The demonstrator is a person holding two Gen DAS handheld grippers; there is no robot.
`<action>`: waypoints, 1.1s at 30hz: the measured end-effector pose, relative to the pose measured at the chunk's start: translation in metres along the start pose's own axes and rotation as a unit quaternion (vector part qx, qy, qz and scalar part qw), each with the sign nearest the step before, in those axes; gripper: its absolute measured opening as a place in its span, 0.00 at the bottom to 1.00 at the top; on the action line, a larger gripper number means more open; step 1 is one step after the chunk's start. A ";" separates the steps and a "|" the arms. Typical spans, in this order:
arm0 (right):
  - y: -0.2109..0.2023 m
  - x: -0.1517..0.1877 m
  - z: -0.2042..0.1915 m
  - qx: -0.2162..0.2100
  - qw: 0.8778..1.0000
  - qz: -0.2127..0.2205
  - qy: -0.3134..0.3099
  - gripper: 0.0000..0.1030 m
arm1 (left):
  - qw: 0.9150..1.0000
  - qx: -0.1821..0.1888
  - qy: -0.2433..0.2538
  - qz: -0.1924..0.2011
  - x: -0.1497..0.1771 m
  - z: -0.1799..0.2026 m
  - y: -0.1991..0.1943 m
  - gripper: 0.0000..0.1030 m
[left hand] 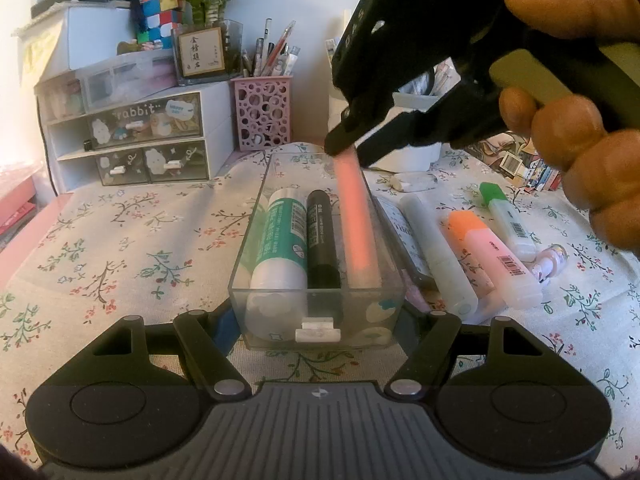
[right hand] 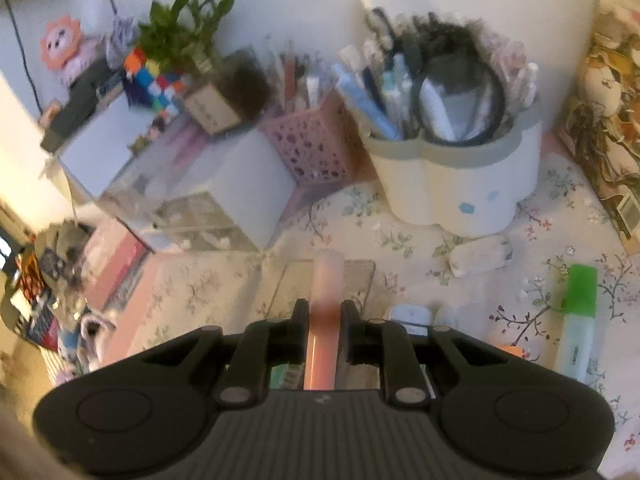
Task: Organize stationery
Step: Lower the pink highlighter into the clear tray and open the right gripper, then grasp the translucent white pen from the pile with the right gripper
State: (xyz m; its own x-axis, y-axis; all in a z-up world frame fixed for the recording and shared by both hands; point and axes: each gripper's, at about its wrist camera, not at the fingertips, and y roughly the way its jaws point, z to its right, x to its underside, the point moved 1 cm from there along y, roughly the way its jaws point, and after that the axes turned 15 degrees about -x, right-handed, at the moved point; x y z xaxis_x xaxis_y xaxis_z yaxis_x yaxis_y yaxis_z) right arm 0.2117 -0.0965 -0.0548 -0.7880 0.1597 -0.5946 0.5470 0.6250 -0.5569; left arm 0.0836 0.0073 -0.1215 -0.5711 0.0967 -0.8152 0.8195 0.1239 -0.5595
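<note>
Left hand-held gripper [left hand: 320, 320] clamps the near end of a clear drawer tray [left hand: 256, 208] on the floral tabletop [left hand: 120, 240]; inside lie a glue stick [left hand: 280, 240] and black marker [left hand: 322, 236]. Right hand-held gripper [left hand: 347, 151] pinches the far end of a pink pen [left hand: 356, 216], tilted in the tray's right side. Orange highlighter [left hand: 488, 256] and green highlighter [left hand: 504, 212] lie beside the tray

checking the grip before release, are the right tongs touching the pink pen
Touching: the right wrist view shows the right tongs closed on the pink pen, both pads against its sides.
</note>
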 end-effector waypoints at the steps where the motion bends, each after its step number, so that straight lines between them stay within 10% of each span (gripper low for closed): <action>1: 0.001 0.002 0.000 0.005 1.000 -0.005 -0.003 0.08 | 1.000 0.000 0.000 0.000 0.000 0.000 0.000 0.70; 33: -0.014 0.017 0.058 0.053 0.997 -0.051 0.037 0.10 | 1.000 0.001 0.002 0.000 0.000 0.000 0.000 0.70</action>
State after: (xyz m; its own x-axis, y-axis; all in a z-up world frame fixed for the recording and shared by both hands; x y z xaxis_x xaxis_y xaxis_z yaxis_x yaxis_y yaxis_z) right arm 0.2066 -0.1472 -0.0908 -0.8576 0.1575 -0.4896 0.4866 0.5569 -0.6731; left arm 0.0838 0.0069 -0.1214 -0.5709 0.1008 -0.8148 0.8199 0.1228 -0.5593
